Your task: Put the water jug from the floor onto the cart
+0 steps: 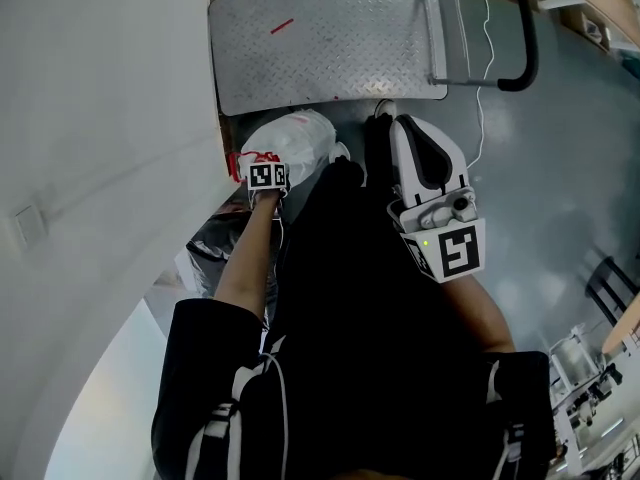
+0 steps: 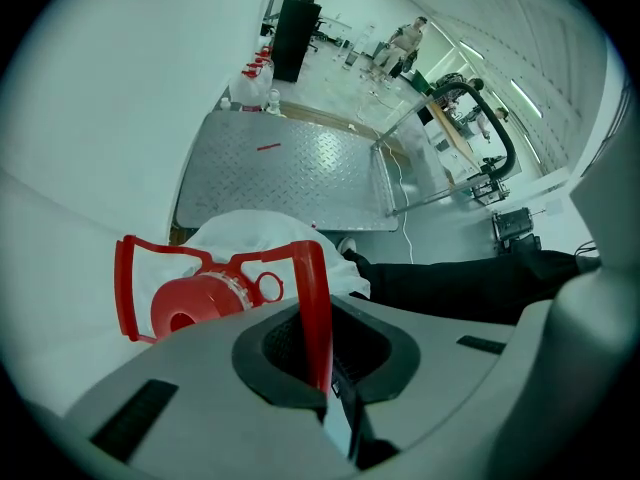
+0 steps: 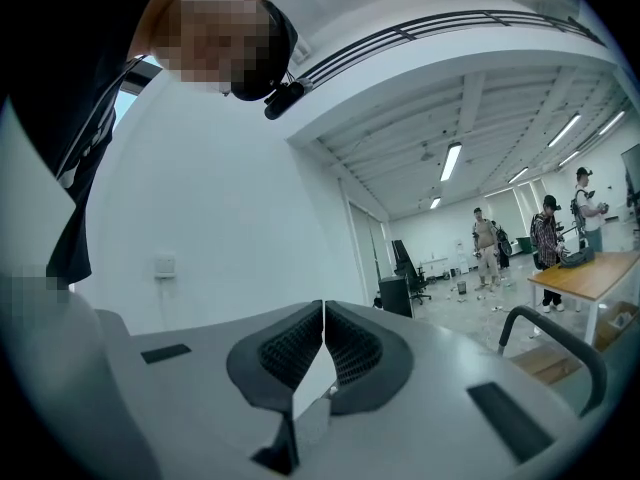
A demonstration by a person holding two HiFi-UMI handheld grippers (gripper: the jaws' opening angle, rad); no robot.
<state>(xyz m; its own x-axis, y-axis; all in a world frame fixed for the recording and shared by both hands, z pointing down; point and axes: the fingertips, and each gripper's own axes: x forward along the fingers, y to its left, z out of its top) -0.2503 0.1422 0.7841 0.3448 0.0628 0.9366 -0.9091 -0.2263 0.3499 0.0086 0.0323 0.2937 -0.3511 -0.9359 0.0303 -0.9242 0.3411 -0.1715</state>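
**Jug on left gripper only, just short of the cart**

Left gripper (image 2: 322,363) is clamped on the jug's red carry handle (image 2: 316,288). The pads bite one thin strip of it, beside the red cap (image 2: 190,303). Right gripper (image 3: 323,353) is closed on nothing and points out level into the room.

In the head view the jug (image 1: 300,140) sits at centre frame, just below the near edge of the cart (image 1: 330,43) and not on the deck. Can't tell if its base is clear of the floor.

Risks, my read:
- Single pinch on a thin plastic strip. A full jug could pivot in the pads and swing, or the strip could slip out. Nothing supports the jug from underneath.
- The base could catch the deck's near edge if it isn't lifted high enough. A knock might also roll the cart away.
- A drop would land by the shoe (image 2: 347,247), just beside the jug.

Around:
- Wall (image 1: 90,118) runs tight along the left of the frame, so there's little room to swing that way.
- The person's own legs fill the space right of the jug.
- Push bar (image 1: 527,48) and a white cable (image 1: 486,58) are at the cart's right end, well off the path.
- Deck is bare apart from a small red mark (image 1: 282,26).
- Bottles (image 2: 255,73) stand beyond the cart's far end.
- People far off in the room, not a factor.
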